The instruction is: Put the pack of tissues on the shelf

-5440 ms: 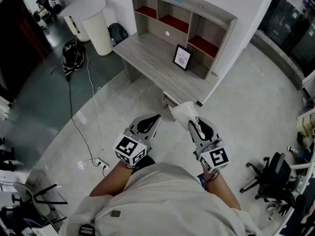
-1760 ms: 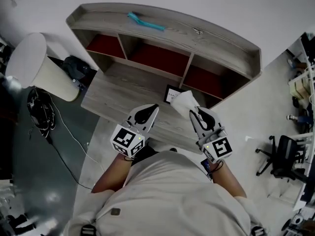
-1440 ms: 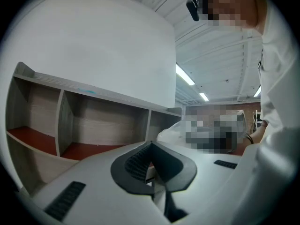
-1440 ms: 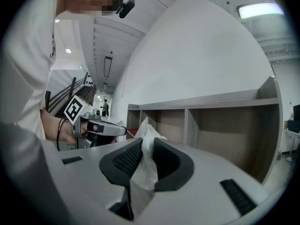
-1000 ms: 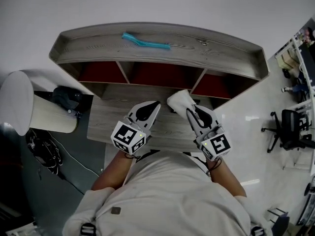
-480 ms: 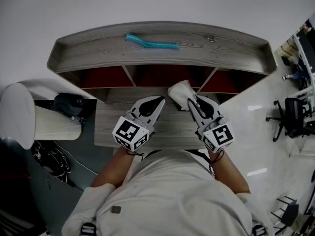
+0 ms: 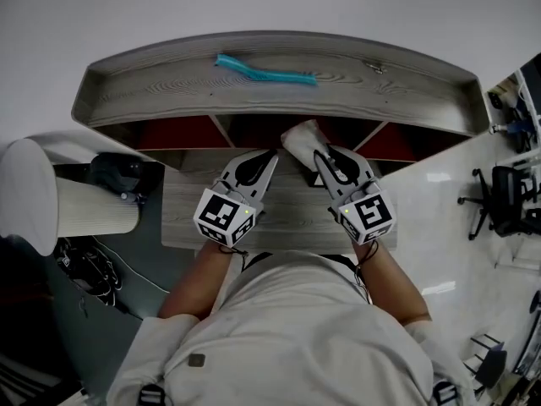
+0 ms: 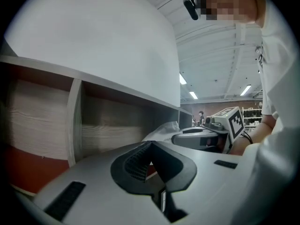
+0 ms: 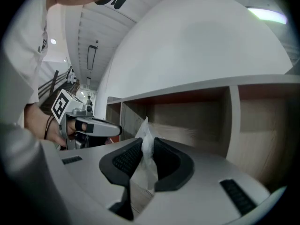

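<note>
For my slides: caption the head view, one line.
Right gripper holds the pack of tissues before the middle opening of the shelf; left gripper shut, empty.

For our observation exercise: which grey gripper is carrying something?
The right gripper: its jaws pinch the white plastic pack of tissues; the left gripper is shut, empty.

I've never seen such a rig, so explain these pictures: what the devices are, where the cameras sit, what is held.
No robot here: a person holds a grey two-jaw gripper in each hand. One picture comes from a head camera looking down; the other two cameras ride on the grippers. The right gripper is clamped on a white plastic-wrapped pack of tissues before the grey wood-grain shelf unit. The left gripper is shut, empty. A turquoise strip lies on the unit's top.
</note>
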Demonstrator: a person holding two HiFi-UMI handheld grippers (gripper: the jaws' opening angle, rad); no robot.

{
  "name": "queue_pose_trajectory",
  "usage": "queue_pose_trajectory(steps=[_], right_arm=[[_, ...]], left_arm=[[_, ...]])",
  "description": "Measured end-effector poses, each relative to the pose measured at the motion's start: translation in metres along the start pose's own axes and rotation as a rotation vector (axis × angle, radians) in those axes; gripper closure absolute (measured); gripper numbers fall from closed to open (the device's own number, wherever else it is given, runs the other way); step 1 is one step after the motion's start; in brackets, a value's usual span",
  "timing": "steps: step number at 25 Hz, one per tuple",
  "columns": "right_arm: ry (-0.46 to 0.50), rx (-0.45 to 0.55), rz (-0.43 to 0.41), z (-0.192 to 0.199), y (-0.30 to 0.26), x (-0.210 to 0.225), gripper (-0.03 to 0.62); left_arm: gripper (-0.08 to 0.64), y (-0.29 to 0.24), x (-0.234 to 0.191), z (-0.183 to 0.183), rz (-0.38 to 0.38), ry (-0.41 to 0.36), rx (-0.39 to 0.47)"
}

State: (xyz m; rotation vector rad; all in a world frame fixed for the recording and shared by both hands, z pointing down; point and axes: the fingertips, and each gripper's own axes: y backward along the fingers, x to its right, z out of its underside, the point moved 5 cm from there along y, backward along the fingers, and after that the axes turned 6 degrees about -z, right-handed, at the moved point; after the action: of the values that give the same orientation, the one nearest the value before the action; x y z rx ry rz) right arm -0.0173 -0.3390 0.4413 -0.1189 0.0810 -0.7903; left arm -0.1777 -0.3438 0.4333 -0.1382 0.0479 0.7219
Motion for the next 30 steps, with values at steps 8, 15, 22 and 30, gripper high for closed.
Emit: queue_pose_trajectory(steps=[8,15,22,30], right_arm=[[-0.008,-0.054,0.031,0.033,-0.047,0.018,0.505],[-0.021,-0.091,0.062,0.047,-0.07,0.032,0.499],[-0.007,-0.152,0.08,0.052,-0.082,0.035,0.492],[0.003,-0.211,0.089,0.054,-0.088,0.035,0.477]], left_arm=[[0.546,-0.018,-0.029,0.015,-0.034,0.028,-0.027],[0.546,-0.025,-0.036,0.024,-0.02,0.049,-0.046],[0.546,-0.032,-0.037,0.027,-0.009,0.04,-0.056],[0.546,-0.03,-0.034,0.026,-0.003,0.034,-0.049]])
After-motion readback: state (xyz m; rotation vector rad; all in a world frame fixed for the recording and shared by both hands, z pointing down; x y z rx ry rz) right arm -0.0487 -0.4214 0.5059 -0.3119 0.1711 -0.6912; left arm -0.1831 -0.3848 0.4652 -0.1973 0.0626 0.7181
